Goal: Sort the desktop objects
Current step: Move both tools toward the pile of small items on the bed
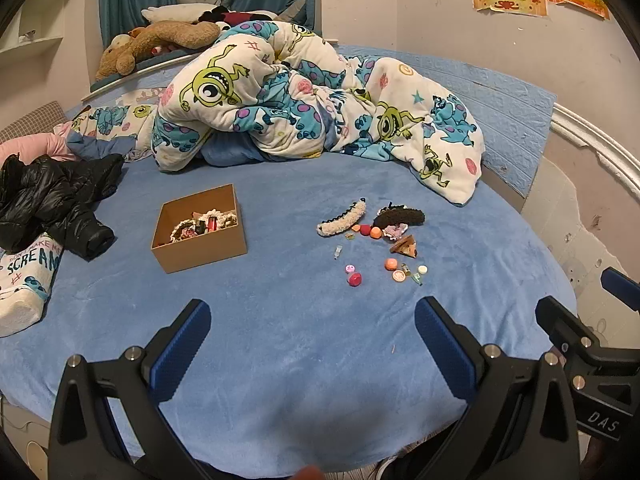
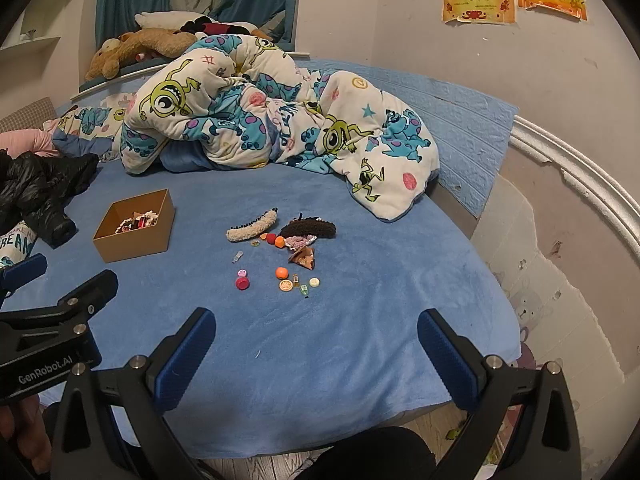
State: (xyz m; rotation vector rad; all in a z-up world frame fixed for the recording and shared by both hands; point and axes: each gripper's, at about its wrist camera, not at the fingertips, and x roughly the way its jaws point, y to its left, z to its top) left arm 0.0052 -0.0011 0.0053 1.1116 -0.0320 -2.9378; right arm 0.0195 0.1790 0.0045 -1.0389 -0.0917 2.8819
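A brown cardboard box (image 1: pixel 200 236) (image 2: pixel 136 236) sits on the blue bed and holds several trinkets. To its right lie a cream fuzzy hair clip (image 1: pixel 344 218) (image 2: pixel 253 226), a dark fuzzy hair clip (image 1: pixel 400 216) (image 2: pixel 310 228), a red cap (image 1: pixel 354 279) (image 2: pixel 242 283), an orange ball (image 1: pixel 391 264) (image 2: pixel 281 272) and several other tiny items. My left gripper (image 1: pixel 312 320) hangs open over the bed's near part, nothing between its fingers. My right gripper (image 2: pixel 316 332) is open too, well short of the small items.
A crumpled cartoon-print quilt (image 1: pixel 304 96) (image 2: pixel 264 116) fills the far side of the bed. A black jacket (image 1: pixel 52 200) lies at the left, beside a printed pillow (image 1: pixel 28 276). Plush toys (image 1: pixel 160 40) line the back ledge. The bed's blue sheet (image 2: pixel 360 312) drops off at the right edge.
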